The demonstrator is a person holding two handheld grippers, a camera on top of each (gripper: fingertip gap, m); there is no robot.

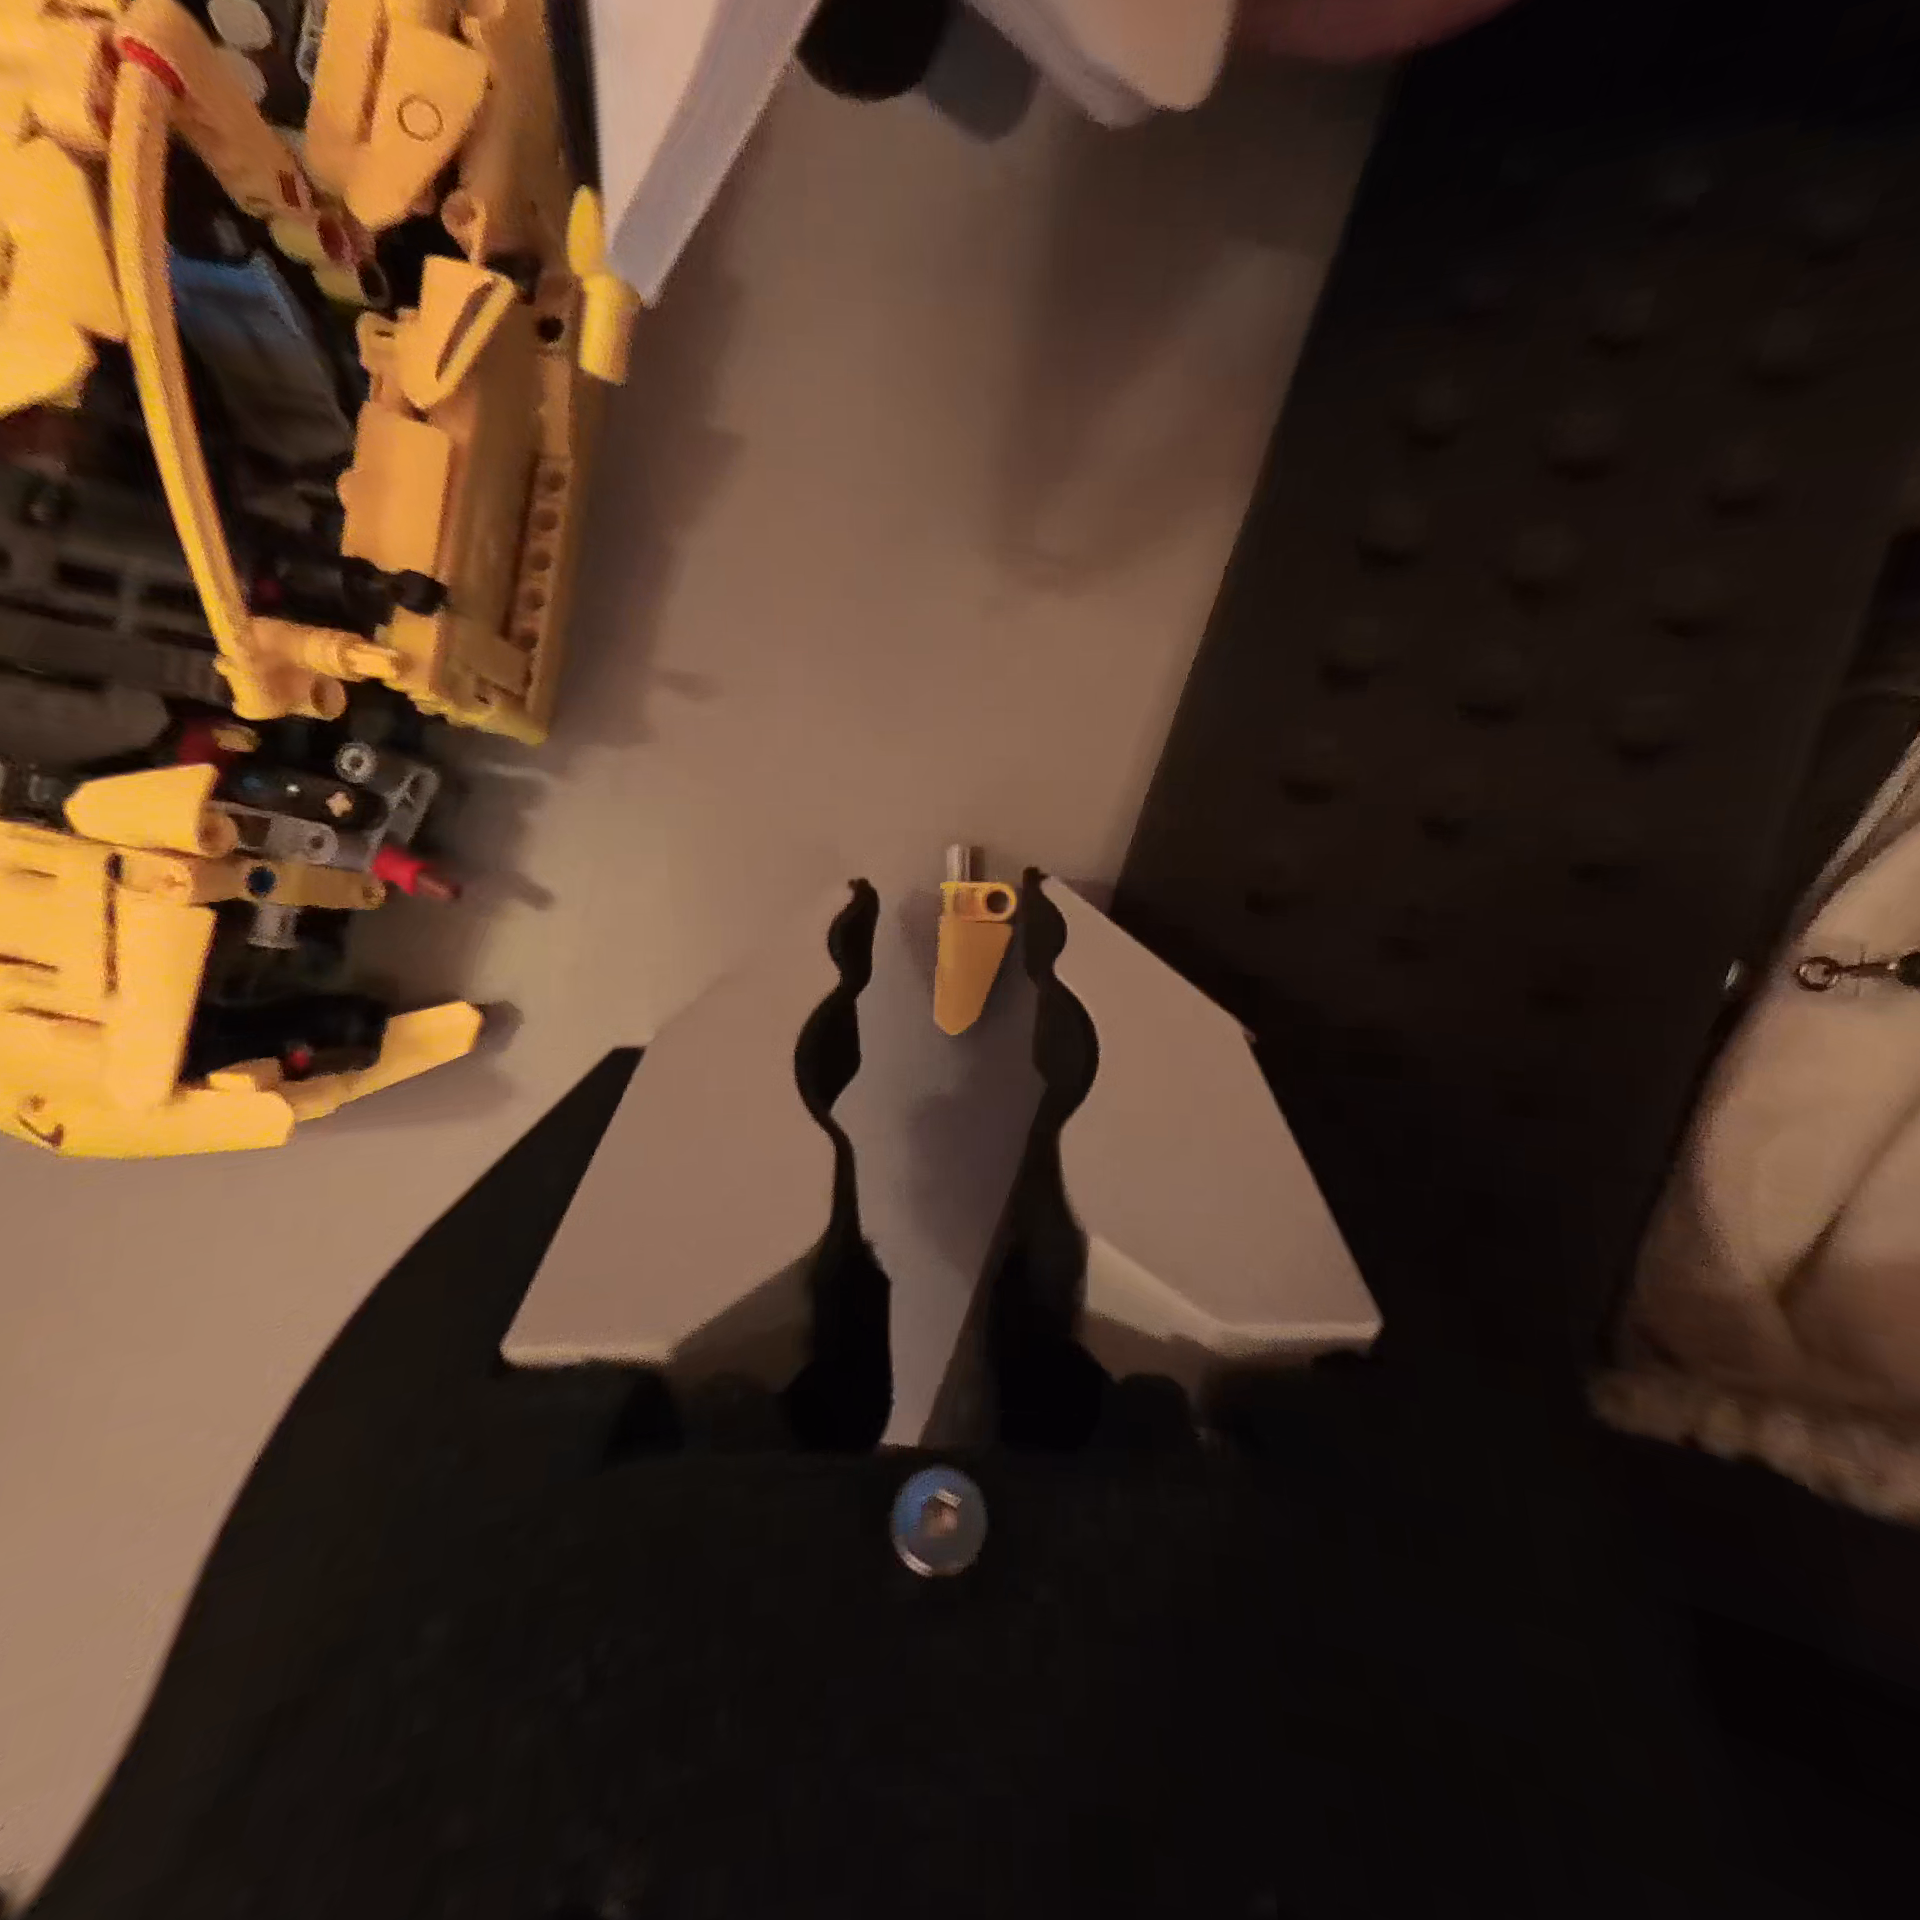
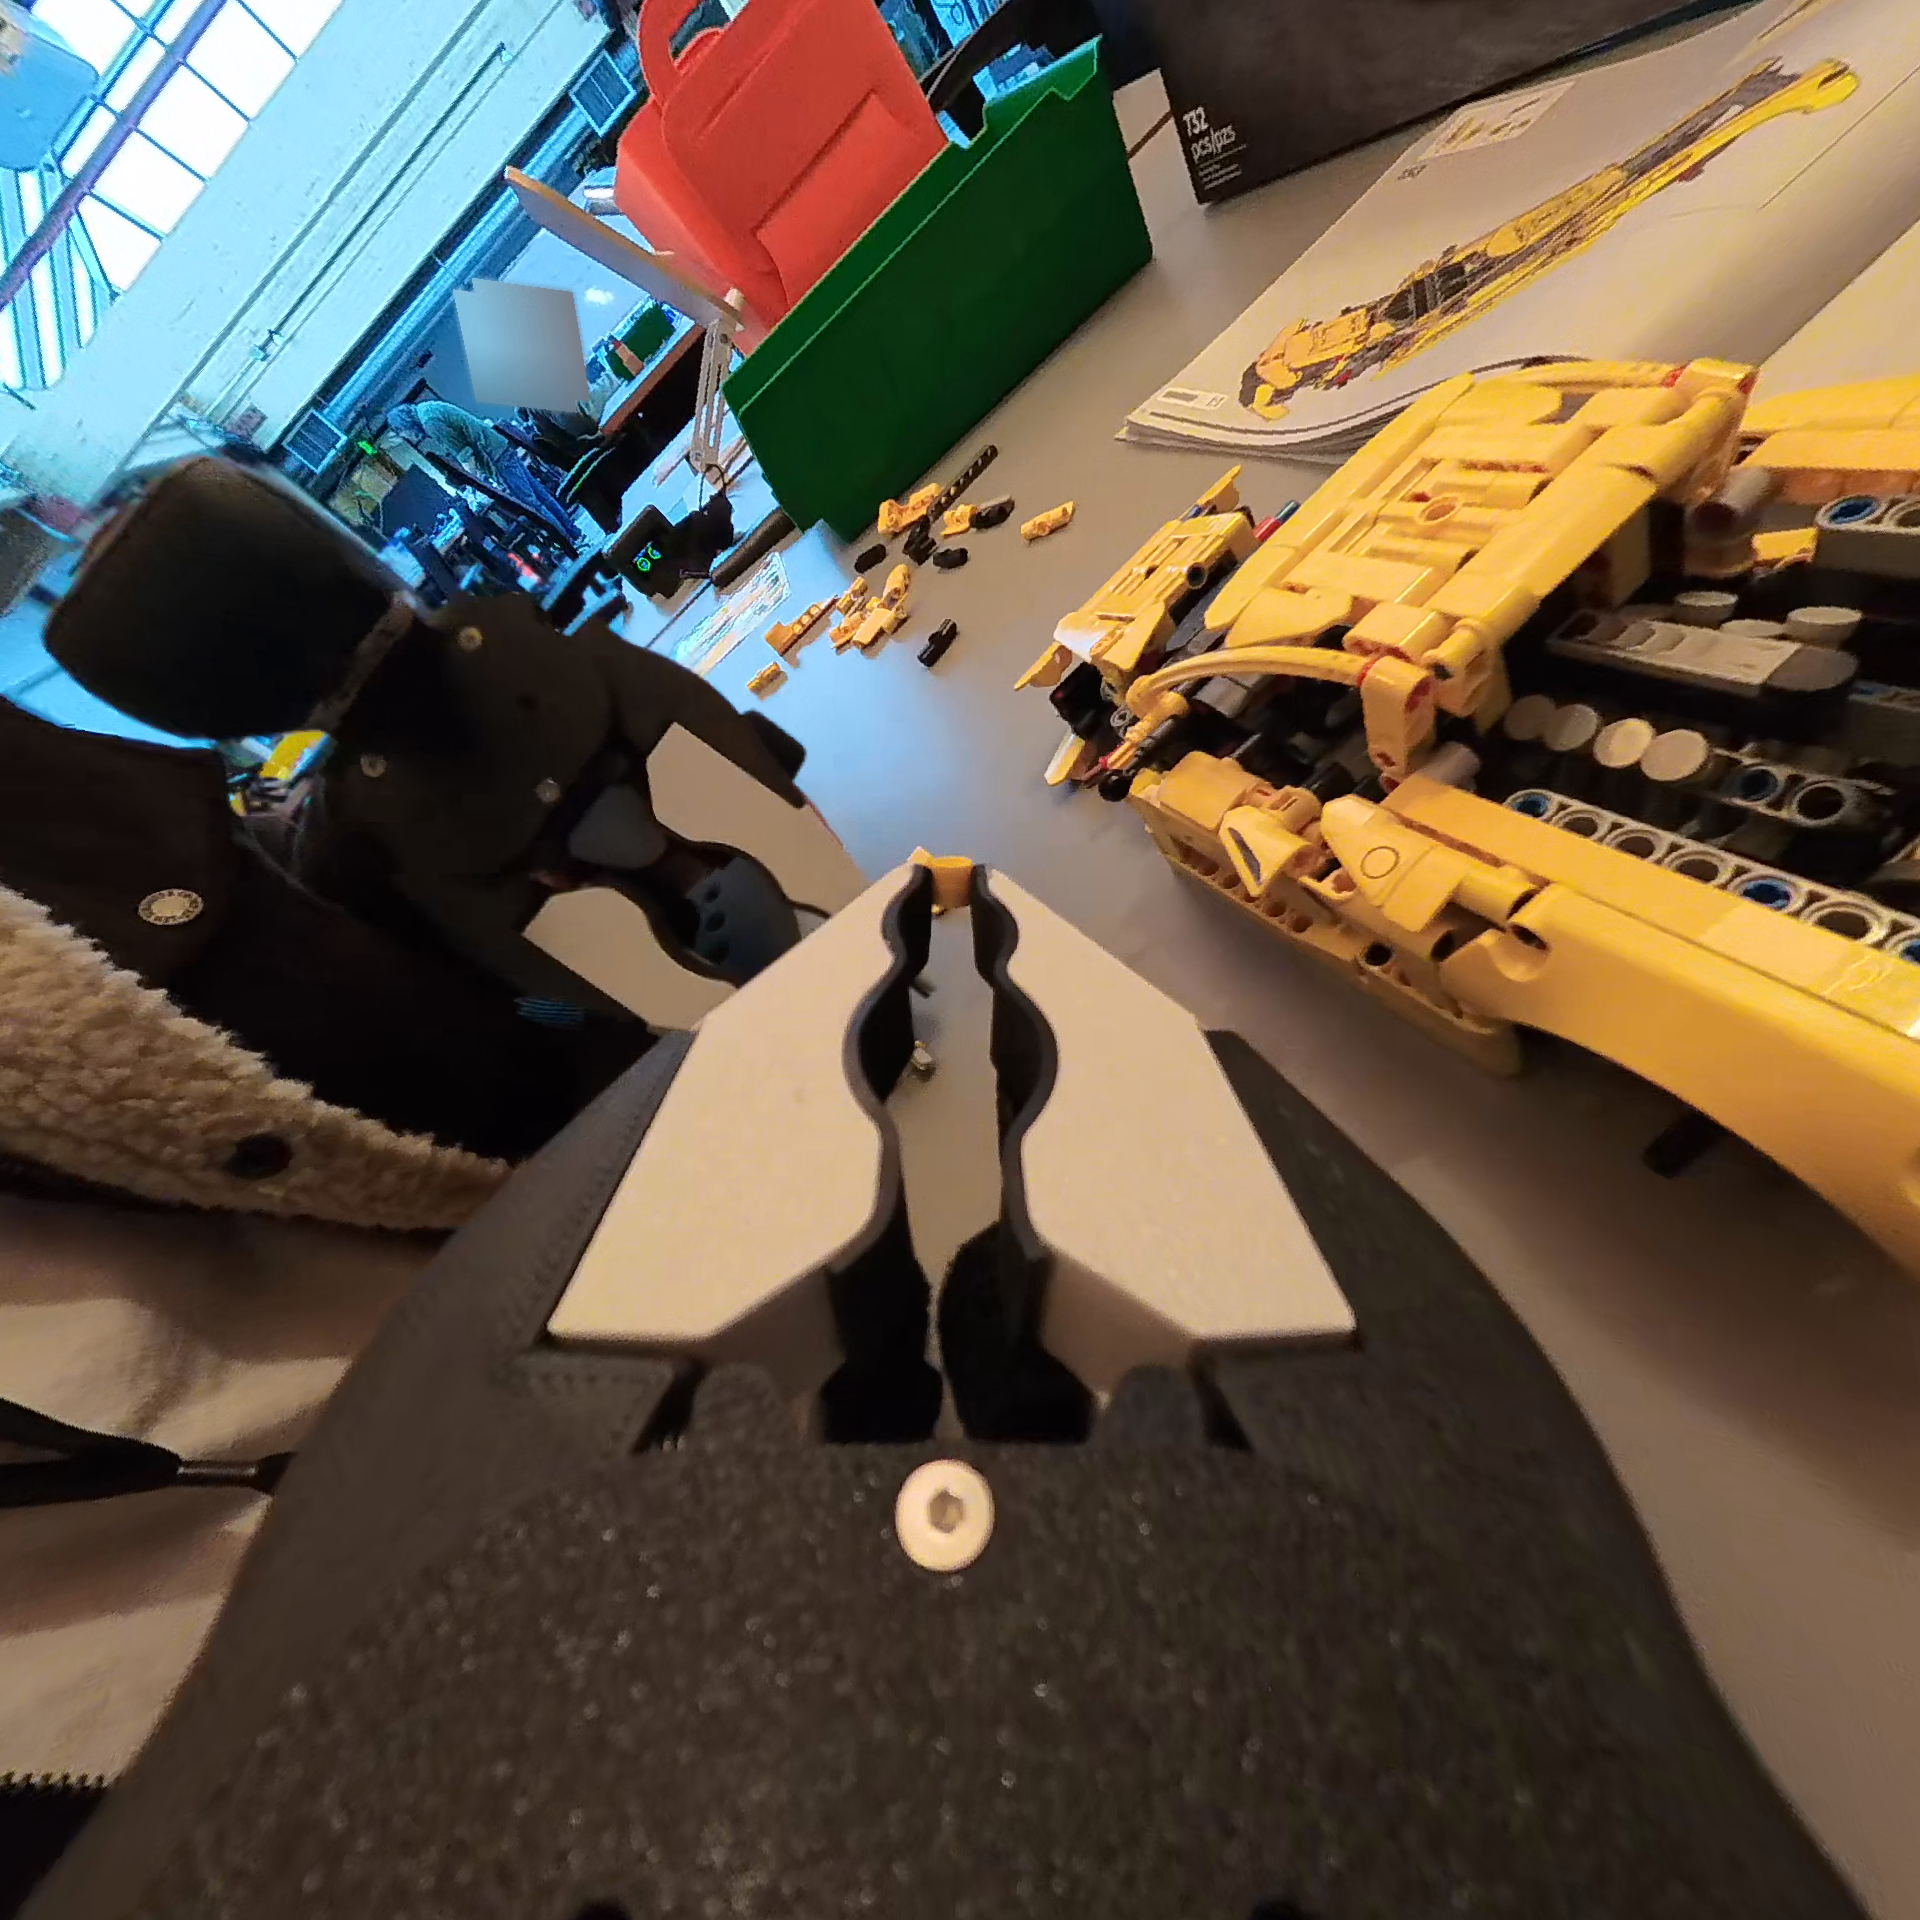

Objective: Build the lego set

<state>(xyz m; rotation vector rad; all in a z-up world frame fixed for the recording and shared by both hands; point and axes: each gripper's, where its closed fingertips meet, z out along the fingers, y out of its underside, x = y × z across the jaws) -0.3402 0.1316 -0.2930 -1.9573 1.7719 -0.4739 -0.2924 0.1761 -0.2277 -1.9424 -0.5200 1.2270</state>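
Observation:
A part-built yellow lego car (image 1: 312, 499) stands on the grey table (image 1: 883, 520), at the left of the left wrist view and at the right of the right wrist view (image 2: 1455, 665). My left gripper (image 1: 948, 883) is open and points down near the table edge. A small yellow piece with a grey pin (image 1: 971, 956) lies between its fingers, close against the right one. My right gripper (image 2: 948, 881) is shut on a small yellow piece (image 2: 948, 865) at its tips, low over the table. The left gripper (image 2: 644, 831) also shows at the left of that view, jaws apart.
Several loose yellow and black pieces (image 2: 894, 592) lie in front of a green bin (image 2: 935, 312) and a red container (image 2: 769, 135). An instruction booklet (image 2: 1455, 260) and a black box (image 2: 1351, 94) are behind the car. A fleece-lined jacket (image 2: 156, 1081) is at the left. A dark studded surface (image 1: 1558, 571) lies beyond the table edge.

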